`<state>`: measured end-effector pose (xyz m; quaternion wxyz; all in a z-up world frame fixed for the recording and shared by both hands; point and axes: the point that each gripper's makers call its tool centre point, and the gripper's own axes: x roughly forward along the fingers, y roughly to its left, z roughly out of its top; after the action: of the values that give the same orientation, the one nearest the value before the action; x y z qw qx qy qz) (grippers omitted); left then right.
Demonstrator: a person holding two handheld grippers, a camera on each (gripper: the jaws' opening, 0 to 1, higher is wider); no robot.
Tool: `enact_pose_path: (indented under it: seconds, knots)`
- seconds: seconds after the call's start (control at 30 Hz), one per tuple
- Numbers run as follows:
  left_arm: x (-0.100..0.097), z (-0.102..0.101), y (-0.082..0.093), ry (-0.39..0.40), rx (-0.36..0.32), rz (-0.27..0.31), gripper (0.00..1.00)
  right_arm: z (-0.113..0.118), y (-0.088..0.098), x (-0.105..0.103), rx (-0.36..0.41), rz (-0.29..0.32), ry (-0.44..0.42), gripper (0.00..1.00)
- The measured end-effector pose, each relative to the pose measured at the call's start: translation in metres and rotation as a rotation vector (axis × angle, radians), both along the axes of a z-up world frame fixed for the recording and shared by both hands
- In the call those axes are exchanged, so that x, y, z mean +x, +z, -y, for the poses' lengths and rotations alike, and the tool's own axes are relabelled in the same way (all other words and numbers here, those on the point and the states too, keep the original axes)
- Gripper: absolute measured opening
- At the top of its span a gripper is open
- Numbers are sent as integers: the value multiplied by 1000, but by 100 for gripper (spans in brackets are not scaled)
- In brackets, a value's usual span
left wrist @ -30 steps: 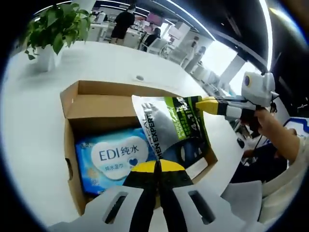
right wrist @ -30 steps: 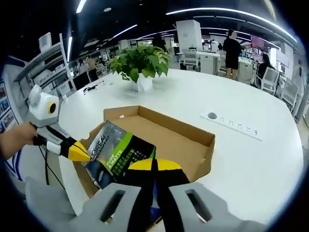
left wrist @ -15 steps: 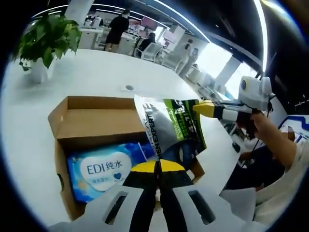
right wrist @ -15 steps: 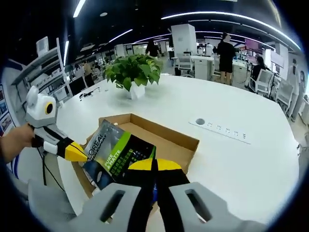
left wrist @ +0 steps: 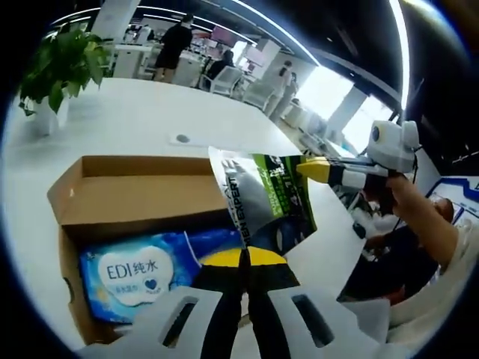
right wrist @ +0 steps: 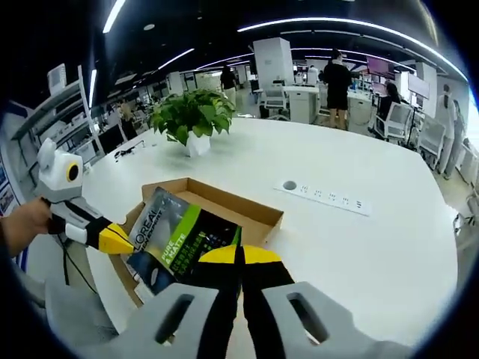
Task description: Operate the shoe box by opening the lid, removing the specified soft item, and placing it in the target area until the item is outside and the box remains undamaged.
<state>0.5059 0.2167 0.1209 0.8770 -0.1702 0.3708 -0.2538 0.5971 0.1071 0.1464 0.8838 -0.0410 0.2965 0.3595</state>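
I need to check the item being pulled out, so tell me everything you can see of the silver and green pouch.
The pouch is a flat, glossy packet, silver with green and dark panels and printed lettering. It is held up above the open cardboard box, both grippers shut on it: the left gripper at one edge, the right gripper at another.

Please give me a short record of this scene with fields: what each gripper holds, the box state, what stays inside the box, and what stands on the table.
held item: L'Oreal pouch, lifted above the box
left gripper: shut on pouch's lower edge
right gripper: shut on pouch's other corner
box: cardboard box, open
inside box: blue wipes pack
table: white table, with potted plant
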Motion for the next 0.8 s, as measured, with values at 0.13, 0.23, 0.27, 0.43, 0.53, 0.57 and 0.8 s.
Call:
enact_pose_path:
  seconds: [0.13, 0.23, 0.27, 0.43, 0.53, 0.57, 0.8]
  knots:
    - [6, 12, -1, -18, 0, 4, 0, 15, -1, 4, 0, -4, -22, 0]
    - [8, 21, -1, -30, -4, 3, 0, 24, -2, 5, -3, -7, -34, 0]
    - [10, 25, -1, -36, -5, 3, 0, 28, -3, 6, -3, -9, -40, 0]
    - [13, 40, -6, -60, -6, -5, 0, 42, -7, 10, -10, -17, -59, 0]
    - [13, 48, -10, -72, 4, -9, 0, 49, -10, 11, -16, -23, -66, 0]
    - [13, 51, -11, -75, 1, -12, 0, 51, -11, 11, -20, -24, -70, 0]
    - [18, 70, -17, -86, -5, -30, 0, 71, -18, 16, -40, -33, -98, 0]
